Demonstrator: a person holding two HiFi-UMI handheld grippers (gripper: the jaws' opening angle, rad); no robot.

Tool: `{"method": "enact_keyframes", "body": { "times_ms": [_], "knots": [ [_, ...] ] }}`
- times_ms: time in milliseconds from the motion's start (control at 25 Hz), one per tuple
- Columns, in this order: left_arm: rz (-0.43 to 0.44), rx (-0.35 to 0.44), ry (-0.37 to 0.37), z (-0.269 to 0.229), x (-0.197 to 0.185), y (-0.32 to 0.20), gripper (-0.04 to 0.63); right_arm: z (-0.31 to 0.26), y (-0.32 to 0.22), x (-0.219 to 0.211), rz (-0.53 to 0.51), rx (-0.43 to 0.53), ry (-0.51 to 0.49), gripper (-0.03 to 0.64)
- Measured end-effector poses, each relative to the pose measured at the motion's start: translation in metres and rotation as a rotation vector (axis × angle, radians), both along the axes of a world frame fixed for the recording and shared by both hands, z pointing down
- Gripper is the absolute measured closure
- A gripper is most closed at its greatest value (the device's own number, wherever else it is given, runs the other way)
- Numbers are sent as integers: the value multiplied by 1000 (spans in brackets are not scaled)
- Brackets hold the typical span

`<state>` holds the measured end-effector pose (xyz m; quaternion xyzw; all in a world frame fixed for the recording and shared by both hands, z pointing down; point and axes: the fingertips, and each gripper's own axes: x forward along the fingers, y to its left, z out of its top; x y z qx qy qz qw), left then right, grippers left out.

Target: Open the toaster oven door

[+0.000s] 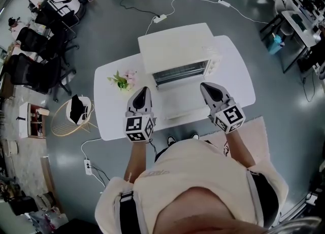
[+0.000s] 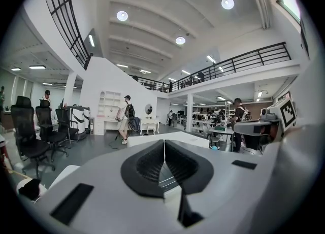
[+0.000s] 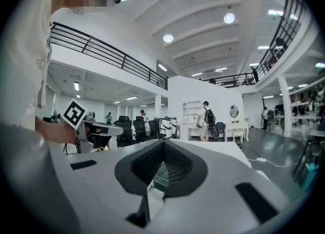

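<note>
white toaster oven door (image 1: pixel 179 101) lies folded down between grey left gripper (image 1: pixel 144 91) and right gripper (image 1: pixel 206 86), both pinched closed, empty.

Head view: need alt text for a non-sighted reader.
Seen from above, a person holds the left gripper and right gripper, both shut, flanking the apparently lowered door of a white toaster oven on a white table.

One white box-shaped toaster oven (image 1: pixel 177 50) is counted, on one white rounded surface (image 1: pixel 109 111). One pink-and-green flower sprig (image 1: pixel 123 79) is noted. Two grey hand-held grippers are tallied: left hand-held gripper (image 1: pixel 143 92), right hand-held gripper (image 1: pixel 205 87). One round wire basket (image 1: pixel 55 125) is spotted.
</note>
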<state>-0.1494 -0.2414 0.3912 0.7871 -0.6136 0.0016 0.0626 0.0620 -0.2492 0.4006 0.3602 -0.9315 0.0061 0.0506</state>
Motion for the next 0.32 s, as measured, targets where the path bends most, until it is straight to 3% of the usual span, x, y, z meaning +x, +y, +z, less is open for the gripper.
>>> {"method": "enact_keyframes", "body": {
  "times_ms": [320],
  "knots": [
    [-11,-3,30,6,-9,0,574,-1,-4,-16,-22,-2,23,612]
  ]
}}
